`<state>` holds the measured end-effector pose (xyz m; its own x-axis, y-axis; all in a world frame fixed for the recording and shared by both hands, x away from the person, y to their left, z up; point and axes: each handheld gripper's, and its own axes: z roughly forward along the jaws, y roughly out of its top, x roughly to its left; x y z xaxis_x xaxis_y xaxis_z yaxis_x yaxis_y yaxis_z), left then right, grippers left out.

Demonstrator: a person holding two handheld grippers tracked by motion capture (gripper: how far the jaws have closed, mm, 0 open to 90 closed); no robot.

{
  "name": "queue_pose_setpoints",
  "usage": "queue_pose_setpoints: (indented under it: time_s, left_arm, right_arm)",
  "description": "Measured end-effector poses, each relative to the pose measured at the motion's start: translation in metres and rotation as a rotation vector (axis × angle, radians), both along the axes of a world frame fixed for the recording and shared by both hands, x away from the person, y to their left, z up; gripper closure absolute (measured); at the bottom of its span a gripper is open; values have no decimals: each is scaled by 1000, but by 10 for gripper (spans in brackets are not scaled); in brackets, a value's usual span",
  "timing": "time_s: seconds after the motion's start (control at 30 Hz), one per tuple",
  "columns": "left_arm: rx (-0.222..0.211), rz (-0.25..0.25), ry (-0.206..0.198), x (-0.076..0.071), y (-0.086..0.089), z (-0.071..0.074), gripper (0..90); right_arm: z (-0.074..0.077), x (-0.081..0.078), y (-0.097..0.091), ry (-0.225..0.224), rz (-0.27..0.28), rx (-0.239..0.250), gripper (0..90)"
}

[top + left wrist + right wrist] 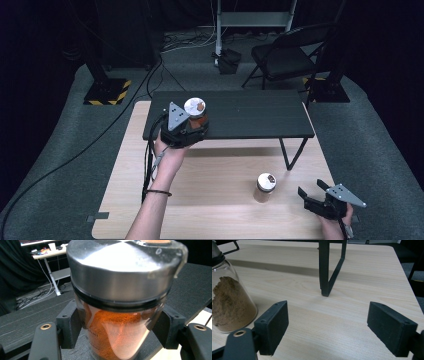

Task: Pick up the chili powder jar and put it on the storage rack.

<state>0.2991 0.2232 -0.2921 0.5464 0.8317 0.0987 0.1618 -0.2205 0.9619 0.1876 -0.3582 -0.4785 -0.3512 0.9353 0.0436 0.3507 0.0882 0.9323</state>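
Observation:
My left gripper [196,125] is shut on a glass jar of orange powder [195,106] with a silver lid, held over the left end of the black raised shelf [250,117]. In the left gripper view the jar of orange powder [117,337] sits between both pads [68,326], just above the shelf's dark top [22,325]. A second jar, holding brown powder [265,187], stands upright on the wooden table [210,200]. My right gripper [310,187] rests open to its right, near the table's front right corner. In the right gripper view the brown-powder jar [229,305] stands left of the right gripper's [327,325] bare jaws.
The shelf's thin black leg [328,272] stands on the wood ahead of the right gripper. Beyond the table lie grey carpet, a folding chair [285,55], stand bases [107,90] and cables.

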Motion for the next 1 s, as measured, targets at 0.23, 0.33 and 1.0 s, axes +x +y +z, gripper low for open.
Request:
queue_pose_setpoints:
  time_s: [0.23,0.33,1.0]
  left_arm:
    - [-16,2,17,6,-1,-1,319]
    - [-22,-1,22,7,1,-1,318]
    - [-38,-40,-11,-16,27,-9,197]
  right_arm:
    - [0,0,0,0,1,-1,163]
    - [0,0,0,0,0,-1,163]
    - [0,0,1,1,0,-2,164]
